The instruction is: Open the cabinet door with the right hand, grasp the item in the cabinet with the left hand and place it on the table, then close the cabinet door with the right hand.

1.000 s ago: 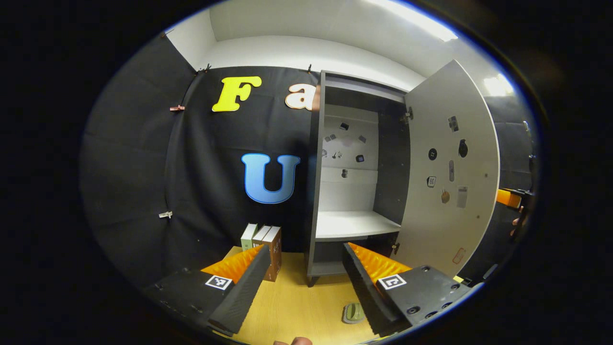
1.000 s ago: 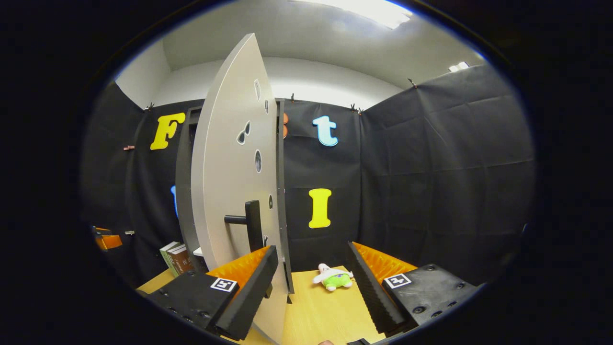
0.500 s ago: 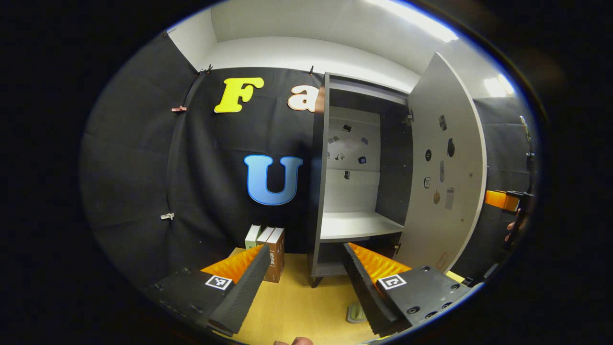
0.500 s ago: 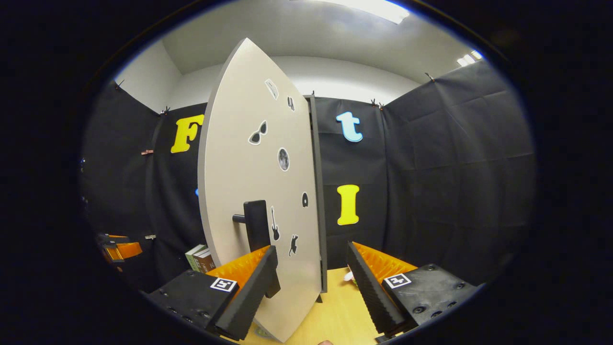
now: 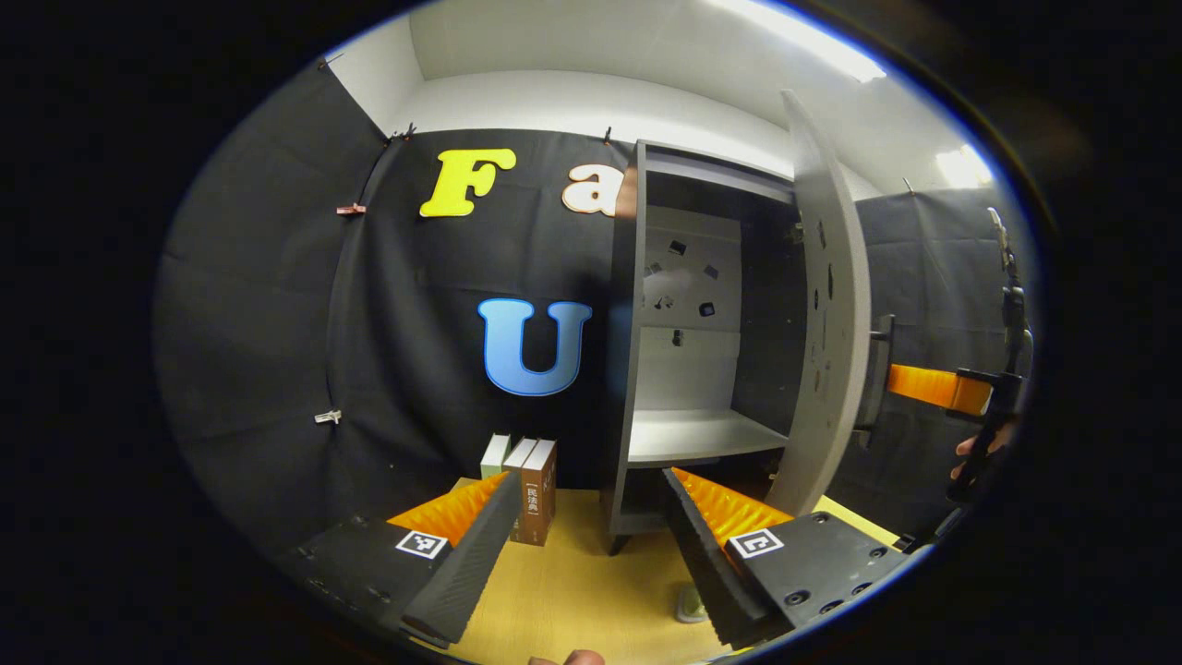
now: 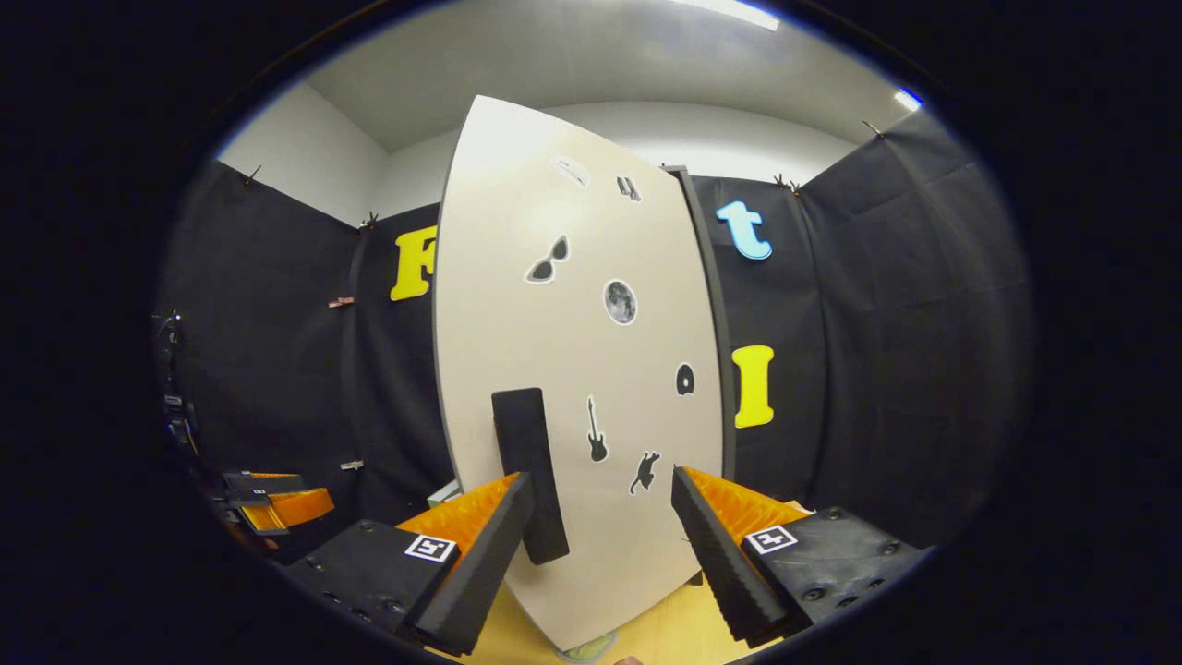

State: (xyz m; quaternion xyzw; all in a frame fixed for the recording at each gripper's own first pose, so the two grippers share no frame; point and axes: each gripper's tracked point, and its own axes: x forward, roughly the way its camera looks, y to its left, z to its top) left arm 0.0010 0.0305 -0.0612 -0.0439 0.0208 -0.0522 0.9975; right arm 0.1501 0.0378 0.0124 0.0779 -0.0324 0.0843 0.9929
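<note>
R gripper [image 6: 600,545] is spread wide, gripping nothing. The door [image 6: 572,369] is right ahead of its jaws and the handle [image 6: 528,471] stands just by the near-side finger, looks like touching or almost, can't tell which. My read: it's placed flat-on to the door's outer face to push it shut, no clamp needed for that.

L gripper [image 5: 591,554] also spread wide, nothing between the fingers. It hangs back over the table [image 5: 572,591], prob to keep out of the door's swing. From there the cabinet [image 5: 683,369] is ahead and a bit right of the jaws, shelf [image 5: 693,434] bare, door about half shut, edge-on.

The item [image 5: 688,605], a small greenish thing, lies on the table low by the L gripper's right finger, partly hidden behind it. So the placing looks done, closing is the step in hand. Books [image 5: 526,480] stand ahead, just past the left finger.
</note>
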